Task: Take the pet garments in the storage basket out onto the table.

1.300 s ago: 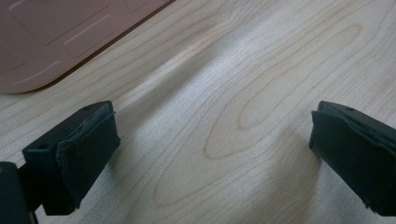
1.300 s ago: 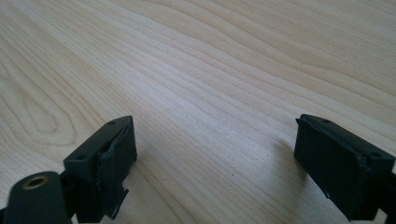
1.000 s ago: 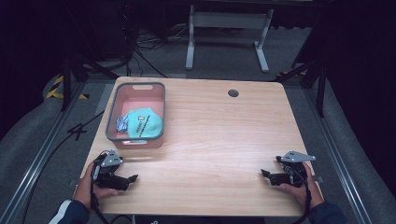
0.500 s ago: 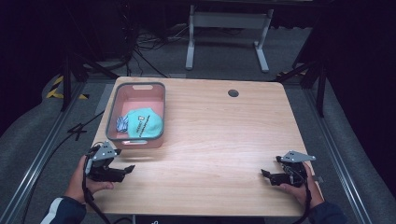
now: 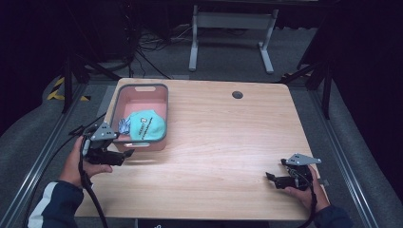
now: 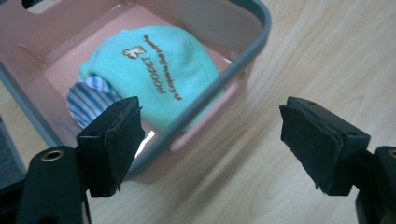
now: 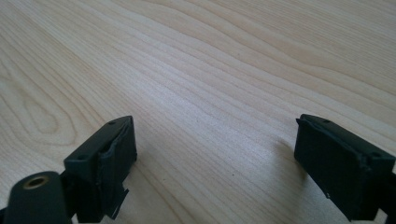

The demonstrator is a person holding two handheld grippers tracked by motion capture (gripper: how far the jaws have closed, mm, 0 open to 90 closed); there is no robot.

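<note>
Left gripper view shows print on the mint cloth (image 6: 154,79) w/ a striped cloth (image 6: 88,95) under it, inside the pink bin (image 5: 164,102) at surface's (image 5: 228,142) left. Left tongs (image 6: 210,140) apart just beside bin; right tongs (image 7: 215,163) apart, empty.

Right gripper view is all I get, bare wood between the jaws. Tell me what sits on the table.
Observer: A pink bin with a grey rim stands at the table's far left.
Operator: Report its contents.
Observer: A mint-green cap with brown lettering, lying over a blue-striped cloth.
Operator: Give me the left claw's state.
Observer: The left claw is open, its jaws wide apart, aimed at the bin's near wall and holding nothing.
</note>
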